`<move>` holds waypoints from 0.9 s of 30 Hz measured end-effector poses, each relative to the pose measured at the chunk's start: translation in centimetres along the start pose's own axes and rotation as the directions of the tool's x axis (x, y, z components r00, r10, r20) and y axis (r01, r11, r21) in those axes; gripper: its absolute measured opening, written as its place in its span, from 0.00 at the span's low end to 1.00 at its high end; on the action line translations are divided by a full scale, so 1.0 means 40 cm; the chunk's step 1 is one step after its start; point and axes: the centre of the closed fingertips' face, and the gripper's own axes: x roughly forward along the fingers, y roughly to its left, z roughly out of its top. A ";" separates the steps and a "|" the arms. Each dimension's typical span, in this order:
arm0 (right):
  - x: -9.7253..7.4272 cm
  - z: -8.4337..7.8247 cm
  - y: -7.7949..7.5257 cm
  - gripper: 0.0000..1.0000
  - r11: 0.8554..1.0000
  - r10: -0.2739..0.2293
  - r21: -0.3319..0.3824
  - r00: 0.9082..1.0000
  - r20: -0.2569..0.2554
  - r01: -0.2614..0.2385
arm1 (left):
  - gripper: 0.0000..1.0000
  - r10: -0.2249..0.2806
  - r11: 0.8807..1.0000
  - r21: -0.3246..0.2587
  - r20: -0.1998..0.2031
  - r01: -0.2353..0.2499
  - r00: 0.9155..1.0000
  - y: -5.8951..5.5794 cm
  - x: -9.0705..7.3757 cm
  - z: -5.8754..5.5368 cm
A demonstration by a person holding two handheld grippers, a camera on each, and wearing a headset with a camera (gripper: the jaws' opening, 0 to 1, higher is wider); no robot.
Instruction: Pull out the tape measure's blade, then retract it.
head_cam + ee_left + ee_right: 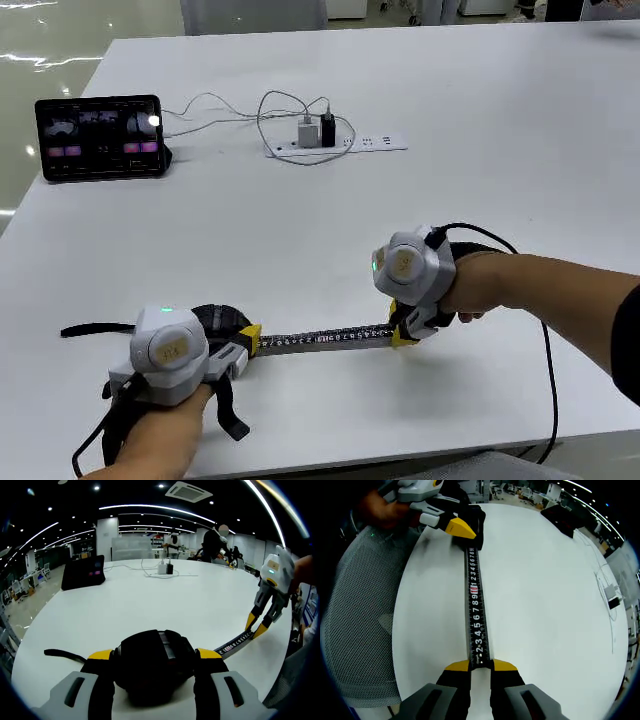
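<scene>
A black tape measure case (222, 322) lies near the table's front edge, and my left gripper (155, 654) is shut on it (154, 652). Its black blade (320, 339) with white numbers runs flat along the table to the right. My right gripper (480, 664) is shut on the blade's end (478, 655); the blade (474, 600) stretches away from it to the case (469, 522). In the head view the right gripper (402, 335) sits at the blade's tip. In the left gripper view the blade (235, 642) leads to the right gripper (256, 628).
A tablet (100, 137) stands at the back left. A white power strip (340, 143) with chargers and looped cables lies behind it to the right. A black strap (95, 329) trails left of the case. The table's front edge (400, 458) is close.
</scene>
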 end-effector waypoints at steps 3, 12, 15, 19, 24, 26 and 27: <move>0.001 0.003 -0.001 0.10 1.000 0.001 0.001 1.000 -0.001 -0.001 | 0.60 0.000 1.000 0.000 0.000 0.000 1.000 0.000 0.000 0.000; 0.003 0.011 0.000 0.10 1.000 0.006 -0.005 1.000 0.013 -0.005 | 0.60 0.000 1.000 -0.001 0.000 0.000 1.000 0.000 0.000 -0.001; 0.004 0.014 0.000 0.10 1.000 0.007 -0.004 1.000 0.016 -0.006 | 0.60 0.000 1.000 -0.002 -0.001 0.000 1.000 0.000 0.000 -0.001; 0.006 0.019 -0.001 0.10 1.000 0.007 -0.013 1.000 0.022 -0.006 | 0.60 -0.001 1.000 -0.002 0.000 0.001 1.000 0.000 0.001 -0.001; 0.007 0.023 -0.001 0.10 1.000 0.006 -0.017 1.000 0.031 -0.006 | 0.60 -0.001 1.000 -0.002 0.000 0.001 1.000 0.000 0.001 -0.001; 0.008 0.025 -0.001 0.10 1.000 0.006 -0.021 1.000 0.029 -0.006 | 0.60 -0.001 1.000 -0.001 0.000 0.001 1.000 0.000 0.001 -0.001; 0.009 0.026 -0.001 0.10 1.000 0.006 -0.021 1.000 0.027 -0.005 | 0.60 -0.001 1.000 -0.001 0.000 0.001 1.000 0.000 0.001 -0.001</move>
